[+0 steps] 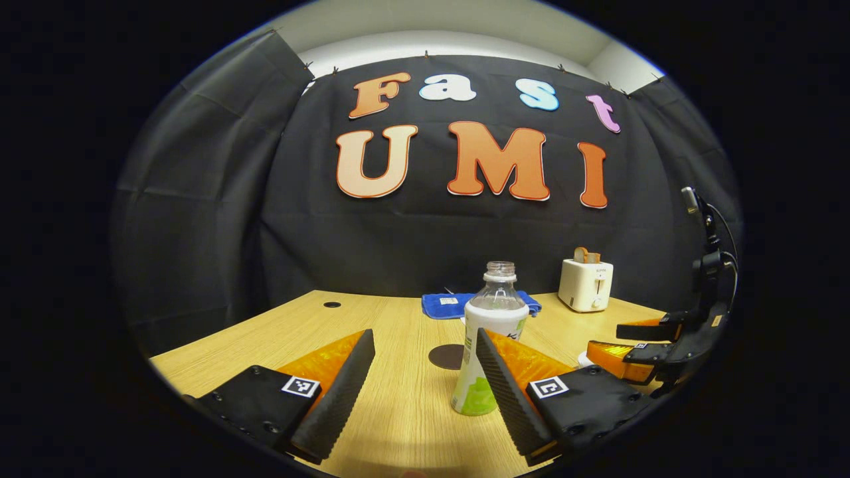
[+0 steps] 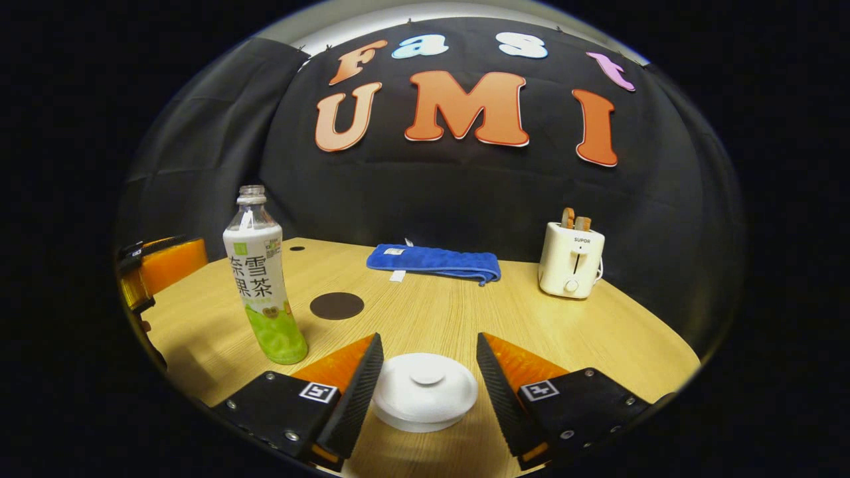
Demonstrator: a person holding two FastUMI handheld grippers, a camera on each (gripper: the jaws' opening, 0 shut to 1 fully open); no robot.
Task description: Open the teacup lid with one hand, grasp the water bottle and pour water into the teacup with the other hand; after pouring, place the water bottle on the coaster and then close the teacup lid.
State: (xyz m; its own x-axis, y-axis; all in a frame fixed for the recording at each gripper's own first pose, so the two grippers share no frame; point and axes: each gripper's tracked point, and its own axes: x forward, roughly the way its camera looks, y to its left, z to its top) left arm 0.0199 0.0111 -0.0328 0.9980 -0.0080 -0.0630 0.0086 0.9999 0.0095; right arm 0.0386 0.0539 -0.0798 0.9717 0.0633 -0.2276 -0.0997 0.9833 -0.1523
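Now my right gripper [image 2: 429, 392] is spread wide around the lid [image 2: 425, 390]; my left gripper [image 1: 425, 382], also wide, could topple the bottle [image 1: 490, 338] beside one finger.

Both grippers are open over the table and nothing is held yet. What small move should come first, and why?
Probably lower the right gripper and close its jaws on the knob of the teacup lid. The lid still sits on the cup, centred between the open jaws, and must come off before pouring. The left gripper, also open, has the uncapped water bottle just beyond its fingers.
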